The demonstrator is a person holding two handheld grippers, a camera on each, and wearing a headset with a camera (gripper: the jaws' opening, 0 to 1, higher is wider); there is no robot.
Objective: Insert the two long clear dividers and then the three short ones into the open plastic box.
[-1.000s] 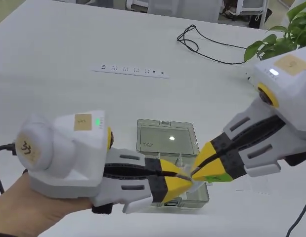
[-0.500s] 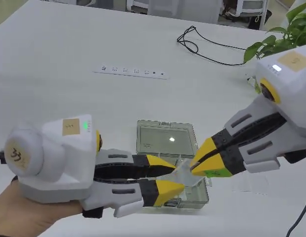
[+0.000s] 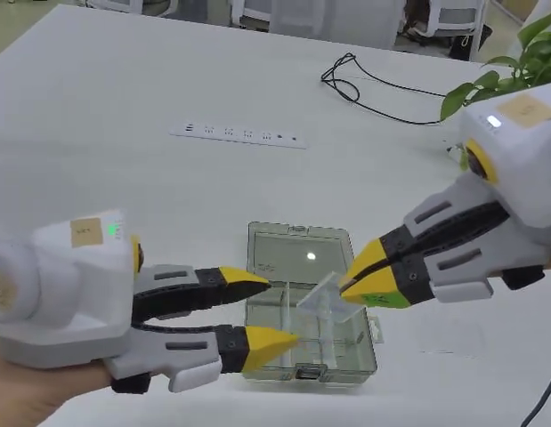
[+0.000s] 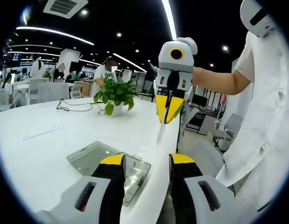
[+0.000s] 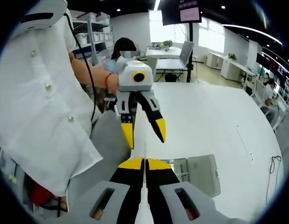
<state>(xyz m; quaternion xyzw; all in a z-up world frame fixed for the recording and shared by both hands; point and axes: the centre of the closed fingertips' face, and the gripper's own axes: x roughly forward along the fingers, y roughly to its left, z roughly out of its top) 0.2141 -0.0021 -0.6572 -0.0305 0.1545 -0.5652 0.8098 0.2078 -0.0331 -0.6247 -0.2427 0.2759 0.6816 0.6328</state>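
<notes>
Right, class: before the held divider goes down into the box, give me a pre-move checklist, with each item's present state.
1. Right gripper shut on the clear divider: ok.
2. Left gripper open, apart from the divider: ok.
3. Plastic box open, lid lying flat behind it: ok.
4. Divider seated in the box: not ok, it is held above.
5. Divider lined up with its slot: cannot tell.
6. Number of dividers already inside: cannot tell.

Left gripper [image 4: 147, 161] gapes — right gripper [image 4: 166, 117] pinches a clear divider [image 4: 160, 134] near the box [image 4: 135, 169].
</notes>
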